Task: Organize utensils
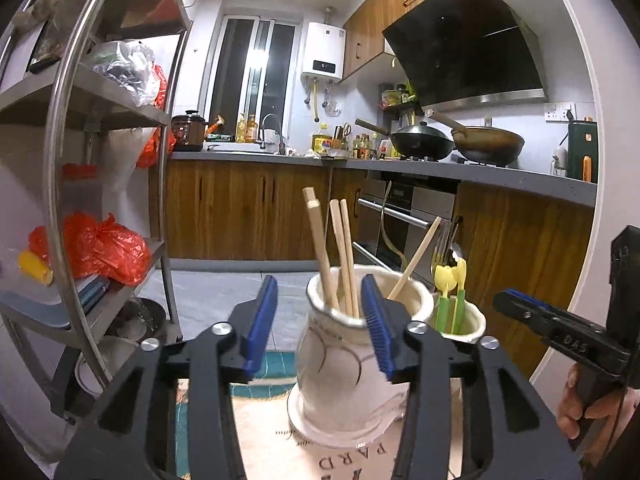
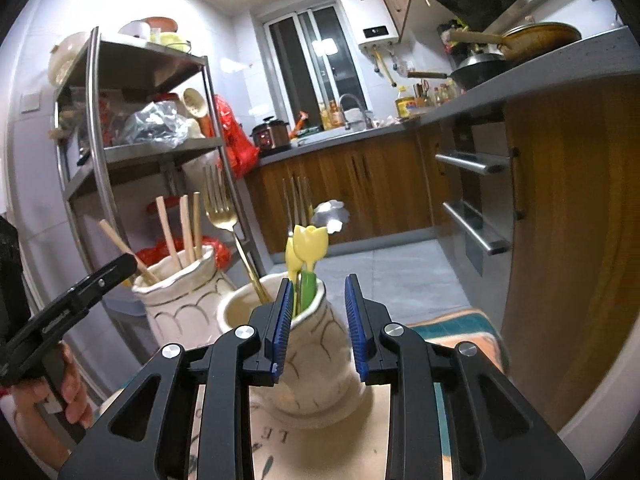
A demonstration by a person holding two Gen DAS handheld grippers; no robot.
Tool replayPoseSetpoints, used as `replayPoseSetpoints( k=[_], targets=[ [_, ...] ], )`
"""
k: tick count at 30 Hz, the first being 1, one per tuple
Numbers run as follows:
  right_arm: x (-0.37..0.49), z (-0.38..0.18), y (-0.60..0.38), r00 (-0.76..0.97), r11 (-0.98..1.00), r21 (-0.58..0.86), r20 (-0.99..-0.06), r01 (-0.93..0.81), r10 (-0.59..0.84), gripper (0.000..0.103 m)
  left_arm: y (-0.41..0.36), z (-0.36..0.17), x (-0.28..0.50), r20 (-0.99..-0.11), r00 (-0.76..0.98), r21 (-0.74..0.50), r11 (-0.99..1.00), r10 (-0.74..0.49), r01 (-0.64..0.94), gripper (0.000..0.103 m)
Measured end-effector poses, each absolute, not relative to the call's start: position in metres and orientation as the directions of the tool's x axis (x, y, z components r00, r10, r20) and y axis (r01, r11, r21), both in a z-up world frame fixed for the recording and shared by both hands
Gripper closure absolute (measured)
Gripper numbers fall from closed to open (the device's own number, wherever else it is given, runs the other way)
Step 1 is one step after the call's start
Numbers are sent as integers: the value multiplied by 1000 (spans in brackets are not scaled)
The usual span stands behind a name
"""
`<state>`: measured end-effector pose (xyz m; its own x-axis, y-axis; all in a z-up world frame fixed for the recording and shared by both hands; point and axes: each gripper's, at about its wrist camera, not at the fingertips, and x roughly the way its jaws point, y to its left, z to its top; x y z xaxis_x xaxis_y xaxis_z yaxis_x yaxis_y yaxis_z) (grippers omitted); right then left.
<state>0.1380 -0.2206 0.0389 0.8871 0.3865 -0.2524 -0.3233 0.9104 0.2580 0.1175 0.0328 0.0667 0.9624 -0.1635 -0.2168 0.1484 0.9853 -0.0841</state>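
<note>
Blue pads sit at the bottom of each view, on black arms. In the left wrist view the left gripper (image 1: 320, 312) has its pads apart, and nothing is pinched between them. One pad stands in front of the rim of the near vase (image 1: 344, 360), so part of the rim is hidden. In the right wrist view the right gripper (image 2: 318, 316) also has its pads apart, with nothing squeezed. The top of the fork vase (image 2: 316, 356) shows in the gap, but I cannot tell if the pads touch it.

Both vases stand on a mat (image 2: 352, 440) with letters on it. The letters are cut off.

Next come the chopsticks (image 1: 340, 256). They stand in the near vase, long way up. Three lean a bit to the upper left and one leans to the upper right. Their low ends are hidden inside.

Only the right wrist view shows the gold fork (image 2: 224, 216) well. It stands prongs up and leans to the upper left. The tulip sticks (image 2: 306, 246) stand almost straight up beside it. In the left wrist view the fork vase is mostly hidden behind the near vase.

Each view shows the other gripper at its edge, held by a hand (image 2: 60, 392).

Far back are a rack (image 1: 92, 120) on the left and woks (image 1: 452, 142) on the counter.
</note>
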Motion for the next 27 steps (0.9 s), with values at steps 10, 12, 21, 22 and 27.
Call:
replayPoseSetpoints(
  k=[10, 12, 21, 22, 27],
  targets=[
    [103, 29, -220, 871, 921, 189, -306, -341, 385, 64, 35, 39, 86, -318, 935, -59, 988, -157, 146, 48],
    [97, 29, -216, 869, 921, 169, -308, -350, 387, 58, 34, 34, 80, -329, 932, -47, 988, -153, 145, 43],
    [68, 28, -196, 895, 926, 13, -251, -378, 369, 27, 27, 29, 64, -284, 949, -11, 990, -139, 142, 18],
    [68, 29, -196, 896, 925, 12, -248, -379, 370, 26, 26, 30, 63, -272, 952, -9, 990, -138, 141, 16],
    [69, 30, -200, 902, 932, 25, -242, -362, 357, 18, 24, 32, 61, -258, 957, -5, 991, -133, 136, 6]
  ],
)
